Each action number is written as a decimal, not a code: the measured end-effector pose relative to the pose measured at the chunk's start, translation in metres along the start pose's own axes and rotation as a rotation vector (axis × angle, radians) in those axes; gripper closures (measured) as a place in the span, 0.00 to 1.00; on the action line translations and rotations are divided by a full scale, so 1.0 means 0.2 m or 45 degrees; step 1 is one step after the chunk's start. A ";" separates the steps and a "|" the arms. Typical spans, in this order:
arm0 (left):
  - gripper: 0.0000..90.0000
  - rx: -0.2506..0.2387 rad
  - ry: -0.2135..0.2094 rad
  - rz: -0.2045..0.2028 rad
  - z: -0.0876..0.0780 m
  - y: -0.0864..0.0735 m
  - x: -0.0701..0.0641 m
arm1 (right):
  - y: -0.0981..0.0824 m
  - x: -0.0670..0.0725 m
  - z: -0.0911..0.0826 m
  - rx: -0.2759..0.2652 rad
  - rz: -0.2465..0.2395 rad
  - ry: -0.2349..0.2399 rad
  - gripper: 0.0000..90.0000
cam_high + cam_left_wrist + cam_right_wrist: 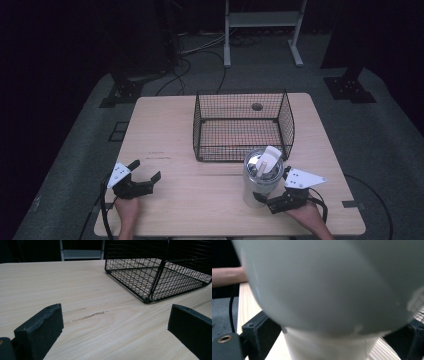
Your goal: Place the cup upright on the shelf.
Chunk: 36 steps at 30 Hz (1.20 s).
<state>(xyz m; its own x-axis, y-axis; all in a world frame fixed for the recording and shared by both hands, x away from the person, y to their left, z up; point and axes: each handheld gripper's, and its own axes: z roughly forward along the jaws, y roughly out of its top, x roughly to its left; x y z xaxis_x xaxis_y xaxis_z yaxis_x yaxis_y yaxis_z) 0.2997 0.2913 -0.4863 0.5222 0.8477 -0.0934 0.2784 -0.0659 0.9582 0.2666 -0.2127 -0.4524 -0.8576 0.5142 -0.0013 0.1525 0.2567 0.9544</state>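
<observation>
White tumbler (pixel 261 176) stands near the table's (pixel 200 210) front edge, just before the wire basket (pixel 243 125). Right gripper (pixel 274 192) holds its lower body between both jaws, probably to lift it inside. Left gripper (pixel 146 170) rests apart, jaws wide and empty.

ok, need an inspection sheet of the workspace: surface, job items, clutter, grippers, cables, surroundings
Surface: light wood table, a scuff mark ahead of the left gripper.
Job's things: white tumbler upright at the near right; empty black wire basket behind it.
Clutter: nothing seen.
Grippers: left gripper open, above bare wood; right gripper with jaws either side of the tumbler's base, contact unclear.
Cables: loose cables on the floor beyond the table.
Surroundings: grey floor, white frame at the back, dark.
</observation>
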 end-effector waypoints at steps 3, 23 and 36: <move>0.00 0.000 -0.001 0.001 0.00 0.00 0.00 | -0.01 0.01 0.02 -0.033 0.000 -0.013 0.08; 0.00 -0.006 -0.005 -0.006 0.00 0.00 0.00 | 0.01 -0.02 0.05 -0.047 -0.007 0.019 0.10; 0.00 -0.009 -0.007 -0.006 0.00 0.00 0.01 | 0.04 -0.05 0.06 -0.085 0.051 0.101 0.10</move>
<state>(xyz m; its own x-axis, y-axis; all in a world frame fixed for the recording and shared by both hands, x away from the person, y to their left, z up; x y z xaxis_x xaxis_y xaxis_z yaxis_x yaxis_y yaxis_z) 0.2998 0.2928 -0.4862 0.5255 0.8450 -0.0995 0.2751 -0.0581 0.9596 0.2813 -0.2061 -0.4472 -0.8881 0.4558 0.0587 0.1571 0.1809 0.9709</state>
